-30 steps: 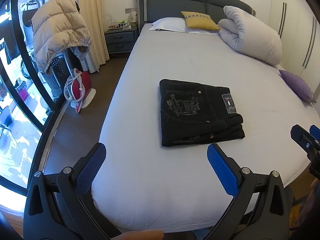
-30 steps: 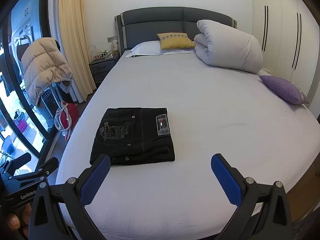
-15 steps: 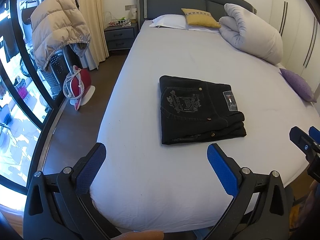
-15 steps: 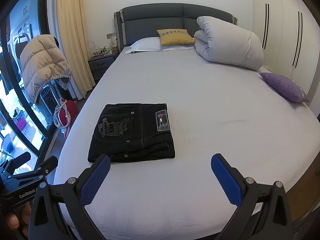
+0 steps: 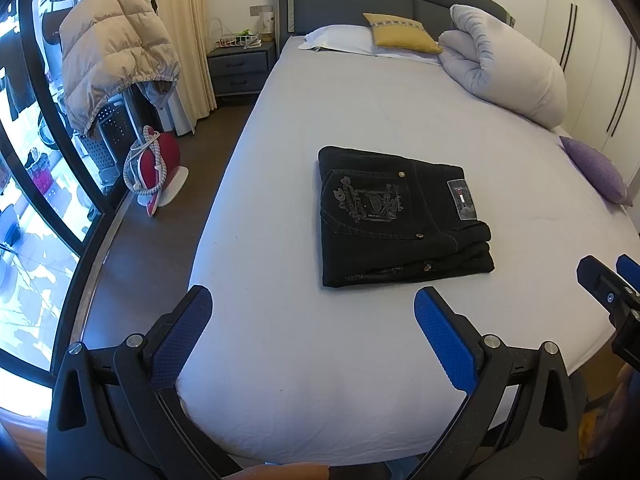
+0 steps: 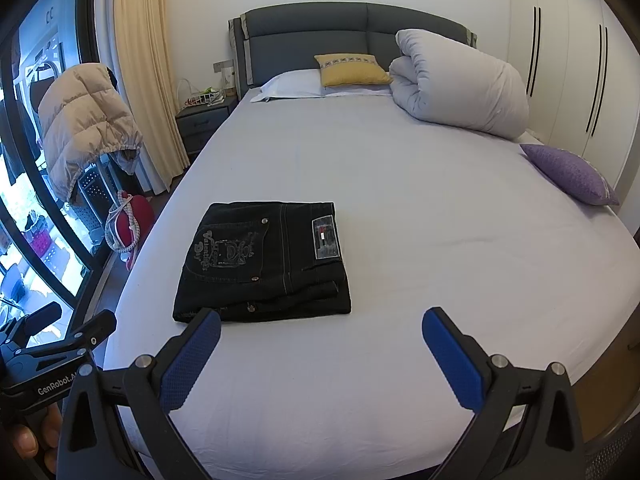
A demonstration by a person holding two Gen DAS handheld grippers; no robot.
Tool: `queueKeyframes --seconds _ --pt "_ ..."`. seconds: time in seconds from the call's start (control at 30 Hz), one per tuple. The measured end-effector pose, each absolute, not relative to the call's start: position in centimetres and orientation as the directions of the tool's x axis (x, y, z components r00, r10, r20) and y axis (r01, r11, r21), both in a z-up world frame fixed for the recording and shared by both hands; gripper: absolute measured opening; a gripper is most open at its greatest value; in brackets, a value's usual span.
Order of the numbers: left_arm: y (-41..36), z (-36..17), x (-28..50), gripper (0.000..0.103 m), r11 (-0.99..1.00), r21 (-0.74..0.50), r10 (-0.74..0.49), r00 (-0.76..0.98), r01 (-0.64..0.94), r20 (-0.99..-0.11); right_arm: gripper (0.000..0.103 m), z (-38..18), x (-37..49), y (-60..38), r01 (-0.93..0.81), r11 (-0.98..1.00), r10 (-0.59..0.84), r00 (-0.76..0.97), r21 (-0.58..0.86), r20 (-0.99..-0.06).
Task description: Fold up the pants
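Item: black pants (image 5: pixel 402 216), folded into a compact rectangle, embroidered back pocket and waistband label uppermost, layered edges facing the foot of the bed (image 5: pixel 360 100). Position: flat on the bed's pale sheet, nearer its foot than the headboard, toward the side with the window; nothing touches the bundle. Left tongs (image 5: pixel 312 334): released, blue pads spread wide, grasping nothing, held above the foot of the bed and short of the pants. Right tongs (image 6: pixel 320 354): likewise released and empty, held off the same end, its left pad overlapping the bundle's near corner in view only, contact not evident. Judgement: folding appears complete, and both tools are kept back so the stack is not disturbed. Other contents, relative to the pants: rolled white duvet (image 6: pixel 460 84), yellow cushion (image 6: pixel 352 70) and white pillow (image 6: pixel 292 84) well beyond, at the headboard; purple cushion (image 6: pixel 572 174) far to the side by the wardrobe; beige padded jacket (image 5: pixel 116 52) off the bed on the window side.
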State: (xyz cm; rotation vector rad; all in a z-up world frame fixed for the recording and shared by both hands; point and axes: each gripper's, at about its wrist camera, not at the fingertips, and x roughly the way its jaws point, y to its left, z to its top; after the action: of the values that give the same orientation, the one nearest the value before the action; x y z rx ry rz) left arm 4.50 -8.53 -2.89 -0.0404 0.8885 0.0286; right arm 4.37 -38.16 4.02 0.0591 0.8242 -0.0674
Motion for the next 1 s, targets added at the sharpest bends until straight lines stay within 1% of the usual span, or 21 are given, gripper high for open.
queueKeyframes --seconds 1.0 --pt "-8.88 -3.68 4.79 0.103 0.999 -0.030 0.002 0.618 -0.041 -0.786 0.103 3.54 4.26 -38.14 0.085 0.996 -0.035 0.672 0.029 -0.740"
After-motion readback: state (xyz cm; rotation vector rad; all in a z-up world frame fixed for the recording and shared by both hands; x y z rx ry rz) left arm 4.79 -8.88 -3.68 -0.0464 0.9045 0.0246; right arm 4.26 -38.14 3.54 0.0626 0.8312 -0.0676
